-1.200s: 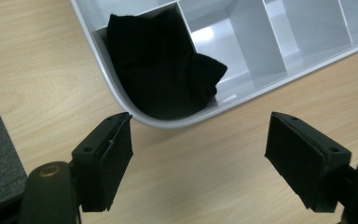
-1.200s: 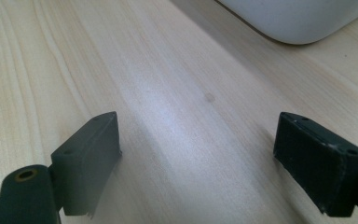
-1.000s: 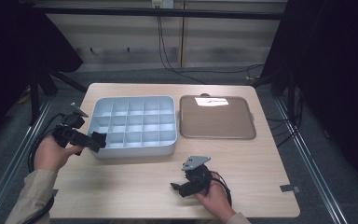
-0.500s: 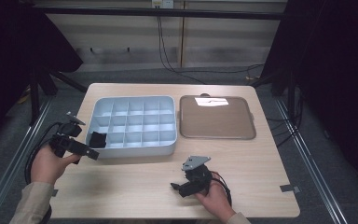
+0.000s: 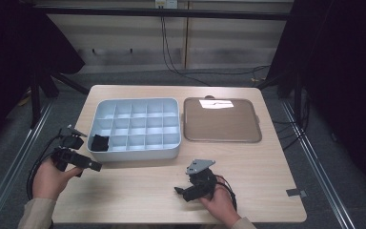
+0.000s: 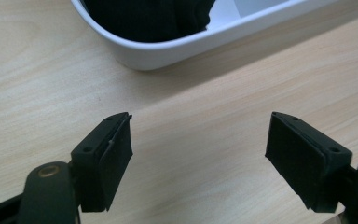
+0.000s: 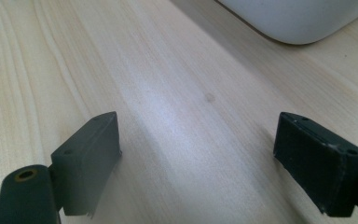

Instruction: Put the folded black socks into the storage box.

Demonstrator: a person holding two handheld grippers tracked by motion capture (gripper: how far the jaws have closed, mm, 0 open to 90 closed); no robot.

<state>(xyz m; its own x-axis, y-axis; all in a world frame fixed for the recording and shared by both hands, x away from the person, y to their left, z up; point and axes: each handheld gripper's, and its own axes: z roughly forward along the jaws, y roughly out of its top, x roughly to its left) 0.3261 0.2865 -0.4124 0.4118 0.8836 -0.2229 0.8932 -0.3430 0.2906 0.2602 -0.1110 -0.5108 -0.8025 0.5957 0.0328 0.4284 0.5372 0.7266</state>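
The black object (image 5: 99, 142) is lying in the near-left corner compartment of the pale blue divided tray (image 5: 136, 150), just ahead of the left gripper (image 5: 91, 165) and beyond its jaws, with the tray's rounded wall standing between them. In the left gripper view the dark mass (image 6: 149, 18) is sitting inside that rim, ahead of the jaws and a little to their left. The risk, as I judge it, is that a low forward push would be driving the jaw tips into the tray wall and shoving the tray across the tabletop (image 5: 138, 191), or that one jaw would be landing on a divider and pinching only an edge of the object. The left jaws are standing wide apart, holding nothing and touching nothing, hovering over bare wood. The right gripper (image 5: 180, 192) is resting low over the tabletop, well apart from the tray, its jaws also spread wide and empty. The brown tray (image 5: 221, 121) is lying beyond it.
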